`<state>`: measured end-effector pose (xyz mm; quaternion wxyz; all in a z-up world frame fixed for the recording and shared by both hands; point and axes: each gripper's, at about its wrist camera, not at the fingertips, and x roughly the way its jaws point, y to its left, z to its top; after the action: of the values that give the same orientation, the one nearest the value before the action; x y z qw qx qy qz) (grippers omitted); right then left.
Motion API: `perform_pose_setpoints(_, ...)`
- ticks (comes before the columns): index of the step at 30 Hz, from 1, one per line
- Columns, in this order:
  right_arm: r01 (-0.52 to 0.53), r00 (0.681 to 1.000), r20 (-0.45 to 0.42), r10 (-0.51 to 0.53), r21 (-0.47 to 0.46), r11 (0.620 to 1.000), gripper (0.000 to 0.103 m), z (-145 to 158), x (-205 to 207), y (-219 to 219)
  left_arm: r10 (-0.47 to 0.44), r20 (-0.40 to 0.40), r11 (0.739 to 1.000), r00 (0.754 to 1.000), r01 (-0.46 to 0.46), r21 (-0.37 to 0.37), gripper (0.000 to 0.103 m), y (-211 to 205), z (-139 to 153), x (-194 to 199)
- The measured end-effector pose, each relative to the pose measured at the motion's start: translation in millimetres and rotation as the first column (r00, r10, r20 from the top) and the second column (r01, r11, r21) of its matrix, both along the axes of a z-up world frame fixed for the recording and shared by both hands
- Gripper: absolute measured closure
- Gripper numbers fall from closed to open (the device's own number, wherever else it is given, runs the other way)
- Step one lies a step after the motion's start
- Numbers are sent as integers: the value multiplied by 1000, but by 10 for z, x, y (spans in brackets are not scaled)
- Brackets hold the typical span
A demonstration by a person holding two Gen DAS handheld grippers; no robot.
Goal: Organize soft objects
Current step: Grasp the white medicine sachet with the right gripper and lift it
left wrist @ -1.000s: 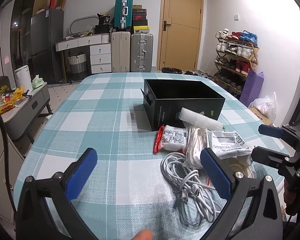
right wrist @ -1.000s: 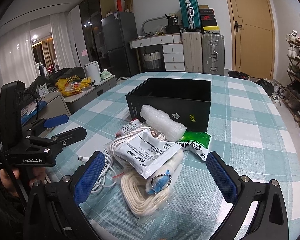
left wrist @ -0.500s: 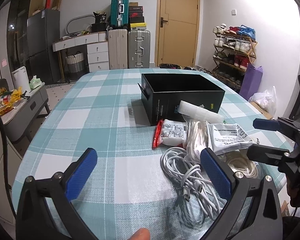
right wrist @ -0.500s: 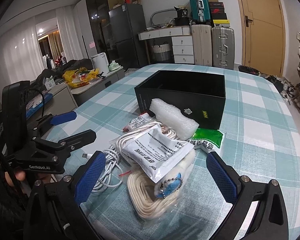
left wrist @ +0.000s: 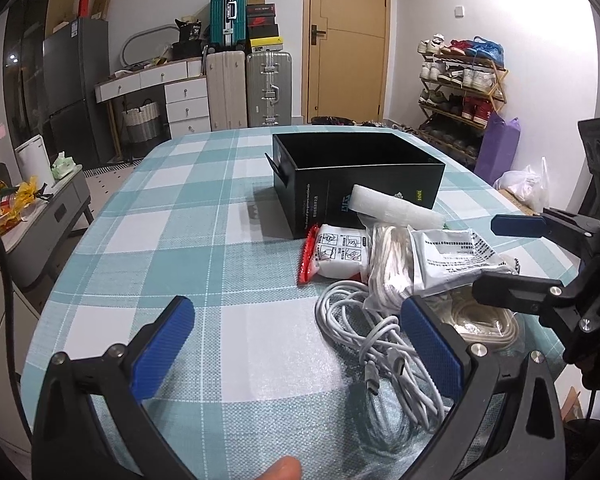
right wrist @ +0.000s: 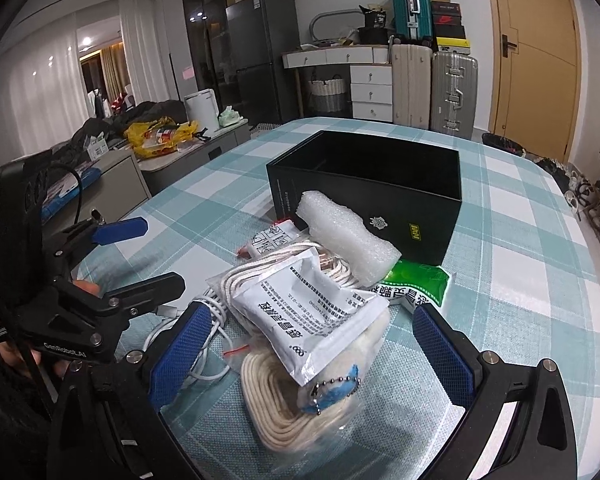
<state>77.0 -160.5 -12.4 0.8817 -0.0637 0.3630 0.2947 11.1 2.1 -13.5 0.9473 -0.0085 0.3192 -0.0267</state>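
An open black box (left wrist: 356, 176) (right wrist: 368, 196) stands on the checked table. In front of it lies a heap: a white foam roll (right wrist: 346, 240) (left wrist: 396, 210), a white printed pouch (right wrist: 304, 304) (left wrist: 452, 256), a red-edged packet (left wrist: 334, 256), a green packet (right wrist: 418, 284), a bagged cream rope coil (right wrist: 283, 392) and a grey cable bundle (left wrist: 380, 344). My left gripper (left wrist: 295, 344) is open, low over the table beside the cable. My right gripper (right wrist: 312, 348) is open, straddling the pouch and rope.
The teal and white checked tablecloth (left wrist: 187, 240) has bare room left of the heap. Beyond the table stand suitcases (left wrist: 267, 88), a drawer unit (left wrist: 183, 100), a shoe rack (left wrist: 460, 80) and a low cabinet (left wrist: 47, 216).
Both grippers have moved forward and lower toward the heap; the box and objects look larger. Nothing on the table has shifted, and both stay open.
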Motion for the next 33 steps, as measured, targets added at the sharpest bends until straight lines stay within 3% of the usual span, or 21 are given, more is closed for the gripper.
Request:
perform_pose_setpoints(13,-96,994,-48,95,-11,995,6,-93,223,98,12,-16,1000,1000,-12,-7,0,57,-27,48)
perform_pose_setpoints(18,-113,992,-55,111,-38,993,23,-136,261,166,12,-21,1000,1000,-12,-4,0,62,-41,64)
perform_pose_setpoints(33,-188,982,-51,184,-99,977,24,-131,301,328,9,-25,1000,1000,-9,-10,0,89,-44,71)
